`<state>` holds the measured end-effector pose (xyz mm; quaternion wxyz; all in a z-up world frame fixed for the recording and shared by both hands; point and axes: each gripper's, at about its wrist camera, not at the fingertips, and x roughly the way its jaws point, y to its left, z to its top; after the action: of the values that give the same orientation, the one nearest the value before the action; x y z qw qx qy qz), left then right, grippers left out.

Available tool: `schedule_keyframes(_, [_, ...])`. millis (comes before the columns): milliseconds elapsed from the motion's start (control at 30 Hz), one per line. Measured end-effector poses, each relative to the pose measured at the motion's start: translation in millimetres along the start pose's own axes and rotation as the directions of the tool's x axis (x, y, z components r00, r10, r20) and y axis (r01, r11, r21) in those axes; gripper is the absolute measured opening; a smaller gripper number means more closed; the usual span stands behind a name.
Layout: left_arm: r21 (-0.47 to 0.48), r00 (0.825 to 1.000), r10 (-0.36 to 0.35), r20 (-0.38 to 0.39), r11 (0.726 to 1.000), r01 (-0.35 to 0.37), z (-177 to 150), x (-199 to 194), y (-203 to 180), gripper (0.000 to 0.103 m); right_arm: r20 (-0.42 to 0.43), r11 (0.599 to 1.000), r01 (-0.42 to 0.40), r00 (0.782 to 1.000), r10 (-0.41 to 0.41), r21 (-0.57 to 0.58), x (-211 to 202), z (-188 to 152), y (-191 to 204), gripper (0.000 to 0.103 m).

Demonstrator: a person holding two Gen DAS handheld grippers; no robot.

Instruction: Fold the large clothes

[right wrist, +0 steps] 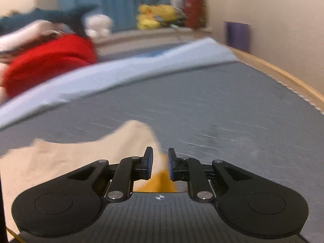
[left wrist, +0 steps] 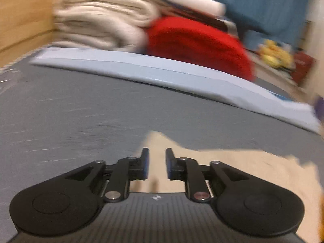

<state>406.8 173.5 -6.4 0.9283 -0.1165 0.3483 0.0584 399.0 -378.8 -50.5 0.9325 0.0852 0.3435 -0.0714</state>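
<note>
A beige garment (left wrist: 232,168) lies on the grey bed sheet (left wrist: 70,111). In the left wrist view its corner peak passes between the fingers of my left gripper (left wrist: 157,154), whose jaws are narrowly apart around the cloth. In the right wrist view the same beige garment (right wrist: 70,154) spreads to the left, and a fold of it with an orange patch (right wrist: 162,182) sits between the fingers of my right gripper (right wrist: 160,154), jaws narrowly apart. Both views are motion-blurred, so contact between pads and cloth is unclear.
A light blue folded sheet (left wrist: 162,75) lies across the bed beyond the garment. Behind it are a red blanket (left wrist: 198,44), stacked cream bedding (left wrist: 101,20) and a wooden bed frame (left wrist: 22,20). Yellow plush toys (right wrist: 156,16) sit on a ledge by blue curtains.
</note>
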Motion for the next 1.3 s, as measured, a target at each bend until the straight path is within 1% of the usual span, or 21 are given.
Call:
schedule_keyframes(100, [0.037, 0.979, -0.141, -0.147, 0.988, 0.148, -18, 17, -10, 0.039, -0.083, 0.990, -0.137, 0.987, 0.135, -0.020, -2, -10, 7, 0.016])
schedule_keyframes(167, [0.040, 0.956, -0.101, -0.276, 0.992, 0.116, -35, 40, -10, 0.041, -0.250, 0.990, -0.122, 0.963, 0.101, -0.067, 19, -31, 9, 0.016])
schedule_keyframes(233, [0.054, 0.929, 0.013, -0.371, 0.999, 0.007, -53, 62, -1, 0.040, -0.360, 0.991, -0.038, 0.933, -0.012, -0.129, 37, -54, 2, 0.014])
schedule_keyframes(300, [0.043, 0.923, 0.123, -0.364, 0.992, -0.115, -52, 61, 4, 0.036, -0.353, 0.990, 0.001, 0.934, -0.050, -0.140, 37, -58, -5, 0.013])
schedule_keyframes(333, [0.086, 0.924, 0.188, -0.334, 0.982, -0.168, -48, 56, -2, 0.036, -0.354, 0.990, 0.010, 0.933, -0.060, -0.142, 33, -56, -5, 0.013])
schedule_keyframes(367, [0.150, 0.931, 0.235, -0.280, 0.968, -0.199, -44, 50, -13, 0.036, -0.350, 0.988, 0.021, 0.934, -0.073, -0.151, 29, -56, -4, 0.013])
schedule_keyframes(400, [0.188, 0.946, 0.226, -0.233, 0.965, -0.184, -40, 43, -24, 0.036, -0.345, 0.986, 0.030, 0.935, -0.086, -0.165, 26, -55, -5, 0.013])
schedule_keyframes(467, [0.179, 0.978, 0.084, -0.191, 0.983, -0.050, -34, 30, -42, 0.039, -0.329, 0.980, 0.054, 0.937, -0.117, -0.194, 21, -56, -3, 0.013])
schedule_keyframes(500, [0.161, 0.983, -0.020, -0.184, 0.986, 0.051, -33, 24, -51, 0.039, -0.302, 0.979, 0.063, 0.946, -0.121, -0.196, 15, -53, -2, 0.014])
schedule_keyframes(567, [0.154, 0.954, -0.202, -0.221, 0.959, 0.238, -39, 18, -72, 0.042, -0.231, 0.986, -0.003, 0.972, -0.036, -0.168, 3, -37, -1, 0.015])
schedule_keyframes(633, [0.182, 0.913, -0.302, -0.273, 0.916, 0.357, -54, 16, -95, 0.045, -0.198, 0.984, -0.134, 0.974, 0.108, -0.120, -10, -31, 3, 0.017])
schedule_keyframes(700, [0.231, 0.874, -0.345, -0.342, 0.871, 0.434, -71, 17, -117, 0.047, -0.232, 0.958, -0.274, 0.940, 0.249, -0.081, -12, -33, 5, 0.017])
schedule_keyframes(733, [0.267, 0.860, -0.343, -0.377, 0.849, 0.456, -82, 19, -128, 0.054, -0.277, 0.943, -0.325, 0.915, 0.292, -0.077, -9, -38, 7, 0.019])
schedule_keyframes(767, [0.314, 0.863, -0.312, -0.398, 0.837, 0.447, -92, 23, -136, 0.059, -0.330, 0.933, -0.347, 0.895, 0.300, -0.092, -3, -44, 9, 0.020])
schedule_keyframes(800, [0.379, 0.879, -0.249, -0.408, 0.829, 0.411, -103, 28, -142, 0.065, -0.384, 0.936, -0.329, 0.886, 0.259, -0.127, 3, -52, 12, 0.020])
schedule_keyframes(867, [0.463, 0.904, -0.154, -0.398, 0.817, 0.343, -113, 35, -144, 0.068, -0.436, 0.936, -0.261, 0.889, 0.138, -0.236, 12, -70, 13, 0.019])
schedule_keyframes(933, [0.451, 0.920, -0.109, -0.377, 0.846, 0.285, -106, 35, -140, 0.066, -0.431, 0.933, -0.267, 0.891, 0.143, -0.242, 9, -68, 8, 0.019])
schedule_keyframes(1033, [0.381, 0.925, -0.091, -0.369, 0.893, 0.240, -92, 39, -116, 0.063, -0.422, 0.930, -0.236, 0.901, 0.101, -0.281, 1, -69, 3, 0.019])
schedule_keyframes(1100, [0.391, 0.927, -0.023, -0.373, 0.903, 0.180, -91, 42, -108, 0.063, -0.428, 0.930, -0.214, 0.901, 0.071, -0.297, -7, -71, -3, 0.020])
schedule_keyframes(1200, [0.382, 0.923, 0.003, -0.386, 0.911, 0.157, -91, 40, -85, 0.063, -0.431, 0.946, -0.189, 0.900, 0.061, -0.262, -14, -69, -19, 0.020])
schedule_keyframes(1300, [0.378, 0.932, 0.024, -0.361, 0.918, 0.123, -95, 25, -51, 0.063, -0.418, 0.945, -0.157, 0.908, 0.025, -0.286, -27, -75, -28, 0.019])
